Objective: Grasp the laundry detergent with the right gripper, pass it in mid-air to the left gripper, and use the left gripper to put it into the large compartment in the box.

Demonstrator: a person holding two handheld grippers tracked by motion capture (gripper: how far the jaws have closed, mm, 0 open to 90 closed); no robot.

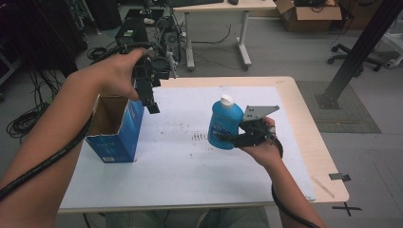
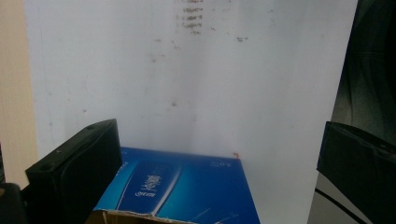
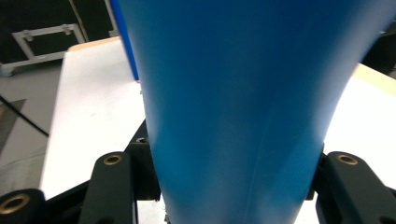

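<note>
A pale wooden tabletop point(image 1: 304, 118) carries a large white sheet point(image 1: 190, 156) marked with faint dark smudges near its middle, and on the sheet's left part stands an open-topped blue cardboard box point(image 1: 116, 128) with a brown inside. To the right of that box, well apart from it, the right gripper point(image 1: 233, 137) holds a blue plastic bottle with a white cap point(image 1: 225, 122) upright, its base at or just above the sheet; the pictures do not settle whether it touches. The jaws of this gripper are clamped on the bottle's lower body from either side, as the right gripper view makes plain: the blue wall point(image 3: 233, 107) rises between the two black jaws, pressed against both. The person's right hand point(image 1: 261, 149) grips the tool from the side away from the box, with a grey three-cornered plate point(image 1: 256, 112) on top and a black cable trailing toward the near edge of the tabletop. The left gripper point(image 1: 151, 97) hangs in the air over the box's far right corner, pointing down, held by the person's left hand point(image 1: 116, 76). Its jaws stand wide apart with nothing between them; in the left gripper view the box's blue printed side point(image 2: 187, 186) and torn brown rim lie below, with the white sheet point(image 2: 210, 84) beyond.
</note>
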